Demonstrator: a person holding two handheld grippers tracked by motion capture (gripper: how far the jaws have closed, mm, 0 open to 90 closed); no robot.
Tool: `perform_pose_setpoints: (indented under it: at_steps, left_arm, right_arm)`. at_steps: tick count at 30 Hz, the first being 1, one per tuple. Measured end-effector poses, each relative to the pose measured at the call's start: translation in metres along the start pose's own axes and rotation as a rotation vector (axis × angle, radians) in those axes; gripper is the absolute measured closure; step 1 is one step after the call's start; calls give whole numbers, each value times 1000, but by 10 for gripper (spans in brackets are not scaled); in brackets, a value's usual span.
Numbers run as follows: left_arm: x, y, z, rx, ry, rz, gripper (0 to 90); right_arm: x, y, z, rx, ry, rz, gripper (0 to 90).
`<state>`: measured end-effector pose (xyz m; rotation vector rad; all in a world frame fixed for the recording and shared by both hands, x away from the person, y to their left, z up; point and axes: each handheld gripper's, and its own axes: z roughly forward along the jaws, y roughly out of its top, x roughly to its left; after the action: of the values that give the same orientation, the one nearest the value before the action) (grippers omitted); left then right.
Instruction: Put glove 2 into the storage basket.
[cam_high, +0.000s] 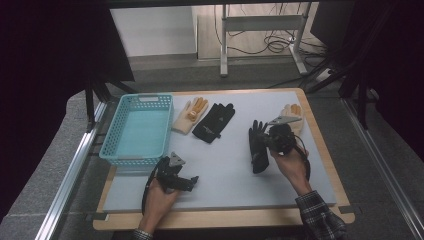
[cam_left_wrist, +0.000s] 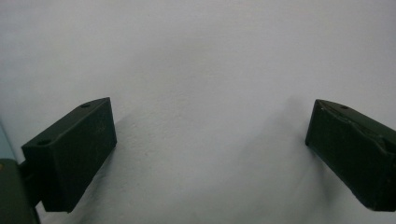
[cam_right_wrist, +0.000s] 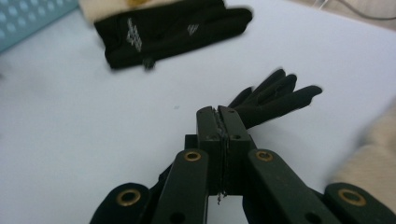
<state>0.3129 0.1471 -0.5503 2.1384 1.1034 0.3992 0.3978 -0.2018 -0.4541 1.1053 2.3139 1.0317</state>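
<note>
Two tongs at work: right tongs (cam_right_wrist: 219, 116) pinching black glove (cam_high: 258, 145), likely bound for far-left basket (cam_high: 114, 131); left tongs (cam_left_wrist: 210, 144) spread, idle, low over counter (cam_high: 225, 165).

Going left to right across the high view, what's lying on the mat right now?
Blue basket → left hand-held gripper → cream glove with orange fingers → black glove → second black glove, pinched by the right hand-held gripper → cream glove at the right edge.

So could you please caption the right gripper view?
Right gripper shut on a black glove, its mate lying beyond.
</note>
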Motion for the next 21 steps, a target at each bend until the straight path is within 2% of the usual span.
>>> perform_pose_setpoints:
  at_steps: [3, 7, 10, 11, 13, 15, 18, 21]
  left_arm:
    - [0, 0, 0, 1, 0, 0, 22]
    - [0, 0, 0, 1, 1, 2, 22]
    - [0, 0, 0, 1, 0, 3, 22]
    - [0, 0, 0, 0, 0, 2, 23]
    - [0, 0, 0, 0, 0, 2, 23]
    - [0, 0, 0, 0, 0, 2, 23]
    - [0, 0, 0, 0, 0, 2, 23]
    - [0, 0, 0, 1, 0, 0, 22]
  right_arm:
    - [10, -4, 10, 2, 35, -2, 876]
    - [27, 1, 19, 1, 89, -28, 860]
    - [41, 8, 26, -11, 156, -35, 787]
    - [45, 11, 28, -18, 163, -47, 754]
    - [49, 16, 29, -24, 151, -76, 729]
    - [47, 18, 30, -22, 142, -85, 729]
    - [36, 15, 31, -11, 114, -67, 727]
    - [26, 7, 34, 3, 97, -57, 687]
